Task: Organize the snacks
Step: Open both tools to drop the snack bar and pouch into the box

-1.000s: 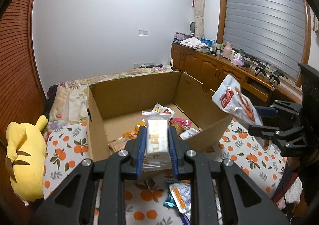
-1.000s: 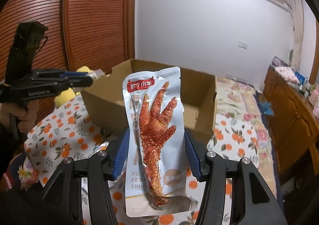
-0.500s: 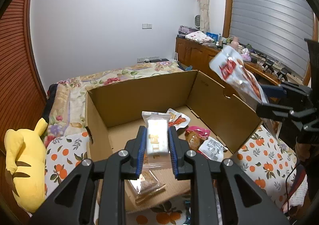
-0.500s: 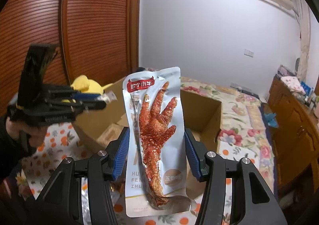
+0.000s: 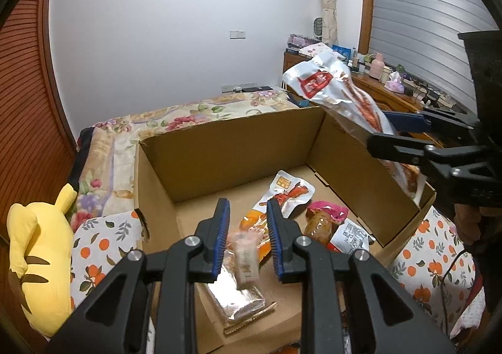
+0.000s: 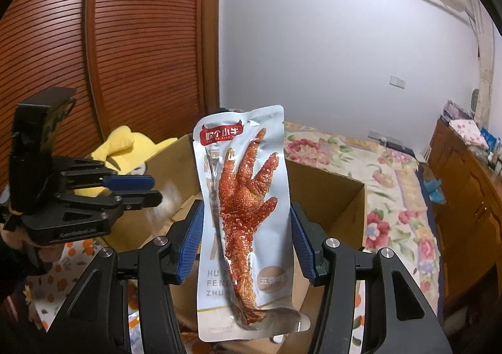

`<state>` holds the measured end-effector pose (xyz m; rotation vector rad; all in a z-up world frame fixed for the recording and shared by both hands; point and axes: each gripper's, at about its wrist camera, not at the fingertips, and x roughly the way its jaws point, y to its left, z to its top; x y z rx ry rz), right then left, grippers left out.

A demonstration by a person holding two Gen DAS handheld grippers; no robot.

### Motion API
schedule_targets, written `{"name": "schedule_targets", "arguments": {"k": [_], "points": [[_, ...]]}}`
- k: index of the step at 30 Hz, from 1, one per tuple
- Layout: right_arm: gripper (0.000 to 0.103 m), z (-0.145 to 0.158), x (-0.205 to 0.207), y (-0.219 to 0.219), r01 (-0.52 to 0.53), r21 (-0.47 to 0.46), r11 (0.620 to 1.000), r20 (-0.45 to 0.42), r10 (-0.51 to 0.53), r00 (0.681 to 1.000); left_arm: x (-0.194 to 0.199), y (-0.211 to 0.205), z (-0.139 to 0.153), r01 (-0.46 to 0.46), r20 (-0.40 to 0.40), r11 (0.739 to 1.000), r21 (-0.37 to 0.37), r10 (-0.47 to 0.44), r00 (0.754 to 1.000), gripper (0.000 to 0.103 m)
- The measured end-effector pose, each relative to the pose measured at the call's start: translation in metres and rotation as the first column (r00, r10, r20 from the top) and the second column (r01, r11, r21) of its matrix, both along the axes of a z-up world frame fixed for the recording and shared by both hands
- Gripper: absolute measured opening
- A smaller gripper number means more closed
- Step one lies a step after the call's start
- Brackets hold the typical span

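Note:
An open cardboard box (image 5: 226, 147) sits on the bed and holds several snack packs. My left gripper (image 5: 246, 241) is open above the box's near end. A small white snack bar (image 5: 247, 258), blurred, is below and between its fingers, over a silver packet (image 5: 238, 300). My right gripper (image 6: 246, 241) is shut on a white chicken-foot snack pouch (image 6: 243, 213), held upright over the box's right wall; the pouch also shows in the left wrist view (image 5: 342, 97). The left gripper also shows at the left of the right wrist view (image 6: 131, 191).
A yellow plush toy (image 5: 37, 260) lies left of the box on an orange-print cloth (image 5: 100, 244). A wooden cabinet with clutter (image 5: 386, 87) runs along the right wall. A floral bedspread (image 5: 188, 112) lies behind the box.
My left gripper has moved forward over the box and opened, and the snack bar has dropped out of it. My right gripper has carried the pouch to the box's right wall.

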<state>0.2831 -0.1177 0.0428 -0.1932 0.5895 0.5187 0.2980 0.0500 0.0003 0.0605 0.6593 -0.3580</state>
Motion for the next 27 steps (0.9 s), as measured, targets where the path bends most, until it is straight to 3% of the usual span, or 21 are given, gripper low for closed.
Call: {"name": "schedule_targets", "arguments": {"k": [12, 22, 27], "points": [[0.054, -0.025, 0.018, 0.024, 0.003, -0.087, 0.996, -0.043, -0.007, 0.999, -0.005, 0.013, 0.001, -0.039, 0.015, 0.999, -0.014, 0.039, 0.999, 0.047], [0.055, -0.045, 0.019, 0.050, -0.052, -0.228, 0.972, -0.104, 0.029, 0.994, -0.013, 0.031, 0.004, -0.075, 0.026, 0.997, -0.025, 0.075, 0.997, 0.050], [0.055, -0.051, 0.022, 0.054, -0.062, -0.250, 0.966, -0.135, 0.029, 0.990, -0.016, 0.034, 0.004, -0.080, 0.033, 0.997, -0.024, 0.080, 0.996, 0.050]]}}
